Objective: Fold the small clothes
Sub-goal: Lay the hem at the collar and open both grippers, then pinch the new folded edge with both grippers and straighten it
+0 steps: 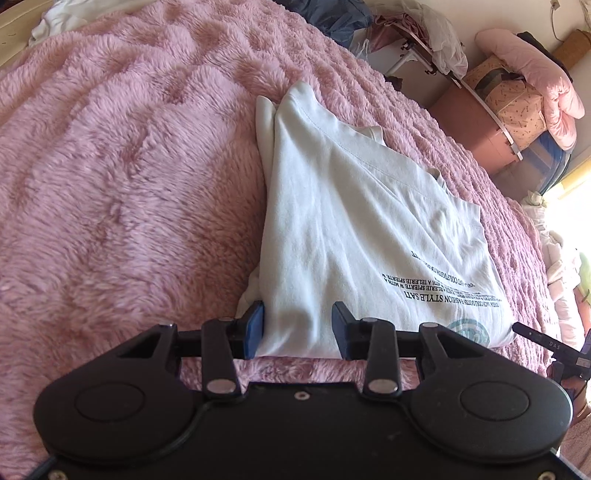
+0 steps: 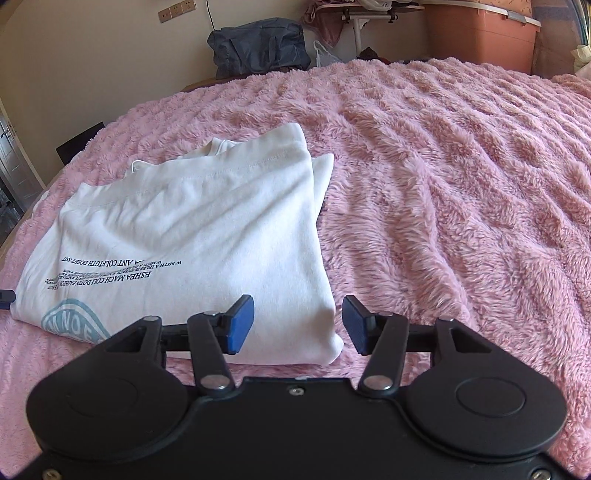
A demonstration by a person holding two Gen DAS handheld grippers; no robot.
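Observation:
A white T-shirt (image 1: 362,229) with black printed text and a teal round logo lies partly folded on the pink fluffy blanket (image 1: 122,177). My left gripper (image 1: 297,328) is open, its blue pads either side of the shirt's near left corner. In the right wrist view the shirt (image 2: 192,229) lies left of centre on the blanket (image 2: 461,192). My right gripper (image 2: 298,325) is open, with its pads either side of the shirt's near right corner. The right gripper's tip shows at the right edge of the left wrist view (image 1: 554,347).
An orange storage box (image 2: 480,33) and a dark blue bag (image 2: 258,46) stand beyond the bed's far edge. A pink quilt (image 1: 535,77) is piled on boxes at the right. White cloth (image 1: 66,18) lies at the far left corner of the bed.

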